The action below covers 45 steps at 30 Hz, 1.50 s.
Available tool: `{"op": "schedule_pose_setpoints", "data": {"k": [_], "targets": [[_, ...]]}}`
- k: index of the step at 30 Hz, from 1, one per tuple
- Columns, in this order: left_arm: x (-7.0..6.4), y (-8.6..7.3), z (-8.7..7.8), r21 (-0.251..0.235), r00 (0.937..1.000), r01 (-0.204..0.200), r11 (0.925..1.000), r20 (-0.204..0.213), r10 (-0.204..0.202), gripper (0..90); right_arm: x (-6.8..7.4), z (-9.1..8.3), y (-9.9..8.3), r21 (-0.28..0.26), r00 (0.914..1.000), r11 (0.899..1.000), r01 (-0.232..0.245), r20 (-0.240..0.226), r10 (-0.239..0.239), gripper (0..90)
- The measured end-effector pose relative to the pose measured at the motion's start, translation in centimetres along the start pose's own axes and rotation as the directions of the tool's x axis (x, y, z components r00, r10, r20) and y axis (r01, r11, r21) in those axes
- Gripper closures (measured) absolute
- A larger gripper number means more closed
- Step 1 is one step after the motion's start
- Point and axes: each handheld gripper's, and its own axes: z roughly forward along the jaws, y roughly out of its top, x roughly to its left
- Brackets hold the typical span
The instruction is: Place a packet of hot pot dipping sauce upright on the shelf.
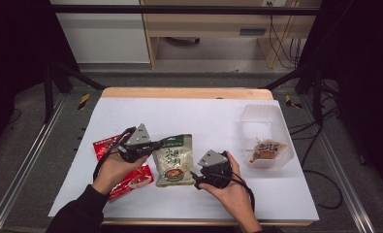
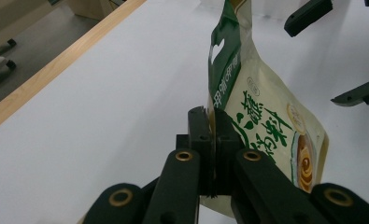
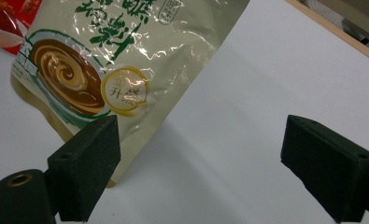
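From the high view, the left gripper (image 1: 150, 145) pinches the near edge of a glossy beige-and-green foil sauce pouch (image 1: 173, 160) lying on the white table sheet (image 1: 189, 116); the right gripper (image 1: 199, 178) waits just beside the pouch's lower corner. A red foil packet (image 1: 131, 179) lies under the left hand, and a clear plastic tub (image 1: 269, 124) sits beyond the right gripper.

In the left gripper view, the jaws are clamped tight on the pouch (image 2: 261, 126) edge below its green header.

In the right gripper view, the jaws stand wide apart, holding nothing, with the pouch (image 3: 126, 56) ahead of the left jaw. The crinkly film looks light, floppy and slick, so the flat sealed edges are the best hold.
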Motion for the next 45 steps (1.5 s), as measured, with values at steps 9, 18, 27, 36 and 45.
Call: {"op": "schedule_pose_setpoints", "data": {"k": [9,18,27,36,45], "targets": [[-0.5,0.8,-0.7,-0.001,0.9993,-0.028,0.9996,0.024,0.028,89.8,-0.5,-1.8,1.3,-0.024,0.9996,0.999,0.026,0.015,-0.025,17.8],[-0.7,1.2,-1.3,0.015,0.9966,-0.067,0.9977,0.05,0.066,89.9,-0.3,-3.4,3.2,0.021,0.9923,0.992,0.124,-0.009,-0.124,21.6],[-0.5,2.5,-1.5,0.08,0.9897,-0.127,0.9887,0.078,0.12,89.9,-0.7,-5.1,5.7,0.094,0.9694,0.965,0.245,-0.04,-0.242,28.3],[-0.9,4.5,-1.4,0.108,0.9788,-0.181,0.9774,0.116,0.169,89.9,-1.4,-6.3,8.1,0.122,0.9349,0.927,0.353,-0.08,-0.346,39.5],[-1.5,5.6,-1.6,0.115,0.9666,-0.233,0.9657,0.138,0.216,89.9,-2.4,-6.6,9.8,0.109,0.9099,0.905,0.411,-0.11,-0.4,49.3]]}}
